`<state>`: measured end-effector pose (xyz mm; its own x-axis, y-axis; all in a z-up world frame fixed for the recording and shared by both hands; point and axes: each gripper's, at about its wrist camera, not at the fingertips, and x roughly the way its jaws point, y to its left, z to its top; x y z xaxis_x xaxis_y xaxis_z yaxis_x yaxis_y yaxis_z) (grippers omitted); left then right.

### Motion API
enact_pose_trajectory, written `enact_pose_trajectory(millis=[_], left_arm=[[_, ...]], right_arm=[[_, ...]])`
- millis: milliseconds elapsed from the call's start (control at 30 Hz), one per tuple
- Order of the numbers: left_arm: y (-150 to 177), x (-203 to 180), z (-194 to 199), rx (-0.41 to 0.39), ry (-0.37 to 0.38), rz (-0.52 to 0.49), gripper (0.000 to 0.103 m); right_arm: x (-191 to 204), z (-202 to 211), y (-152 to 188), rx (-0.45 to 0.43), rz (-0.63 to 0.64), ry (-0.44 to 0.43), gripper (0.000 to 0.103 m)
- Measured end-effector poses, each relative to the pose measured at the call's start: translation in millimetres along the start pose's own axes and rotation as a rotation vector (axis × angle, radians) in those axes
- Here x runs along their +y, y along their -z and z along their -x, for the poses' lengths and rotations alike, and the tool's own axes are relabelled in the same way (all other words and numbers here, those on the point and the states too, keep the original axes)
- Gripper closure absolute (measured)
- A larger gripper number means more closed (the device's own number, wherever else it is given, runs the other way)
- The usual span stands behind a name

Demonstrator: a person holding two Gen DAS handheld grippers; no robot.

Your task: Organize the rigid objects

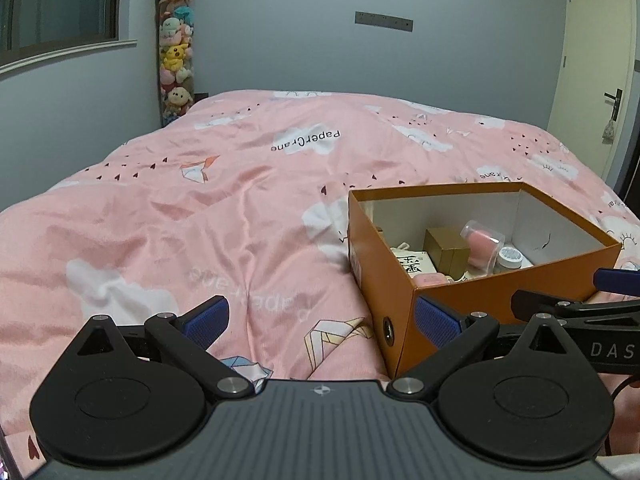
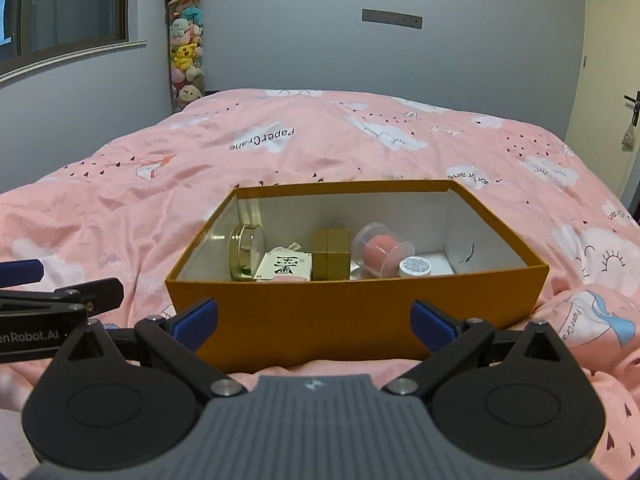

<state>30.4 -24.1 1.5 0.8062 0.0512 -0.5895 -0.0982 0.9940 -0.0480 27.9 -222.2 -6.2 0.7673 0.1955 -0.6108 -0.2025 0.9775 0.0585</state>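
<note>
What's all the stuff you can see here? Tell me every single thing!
box: one, orange, open, on the bed
round tin: one, gold, on edge at the box's left end
card pack: one, white with black writing, beside the tin
gold case: one, middle of the box
clear cup: one, holding a pink sponge, on its side
small jar: one, white lid, right of the cup
bed cover: one, pink with white clouds
plush toys: several, stacked in the far corner, panda on top
window: one, left wall
door: one, cream, right
left gripper: blue jaws open, empty
right gripper: blue jaws open, empty
</note>
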Motion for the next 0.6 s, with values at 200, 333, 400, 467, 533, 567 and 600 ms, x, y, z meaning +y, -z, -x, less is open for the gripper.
enact_pose_trajectory(millis=[200, 333, 400, 467, 533, 567, 600], left_arm=[[0.5, 0.0, -2.2, 0.018, 0.006, 0.0, 0.0], [0.4, 0.9, -2.0, 0.019, 0.001, 0.007, 0.0], [0.8, 1.4, -2.3, 0.021, -0.003, 0.014, 0.0], [1.2, 2.1, -3.0, 0.024, -0.004, 0.018, 0.0], [1.2, 3.0, -3.6, 0.028, -0.005, 0.019, 0.0], [1.1, 3.4, -3.8, 0.03, -0.006, 0.019, 0.0], [1.2, 3.3, -3.5, 0.029, -0.008, 0.019, 0.0]], right_arm=[[-1.6, -2.4, 0.7, 0.016, -0.006, 0.003, 0.003], [-1.9, -2.6, 0.5, 0.017, -0.007, 0.004, 0.003], [-1.8, -2.8, 0.7, 0.017, -0.005, 0.004, 0.003], [-1.8, -3.0, 0.7, 0.019, -0.003, 0.005, 0.003], [-2.3, -3.2, 0.8, 0.021, -0.005, 0.005, 0.003], [-2.7, -3.5, 1.0, 0.023, -0.007, 0.005, 0.003], [-3.0, -3.9, 1.2, 0.025, -0.009, 0.005, 0.003]])
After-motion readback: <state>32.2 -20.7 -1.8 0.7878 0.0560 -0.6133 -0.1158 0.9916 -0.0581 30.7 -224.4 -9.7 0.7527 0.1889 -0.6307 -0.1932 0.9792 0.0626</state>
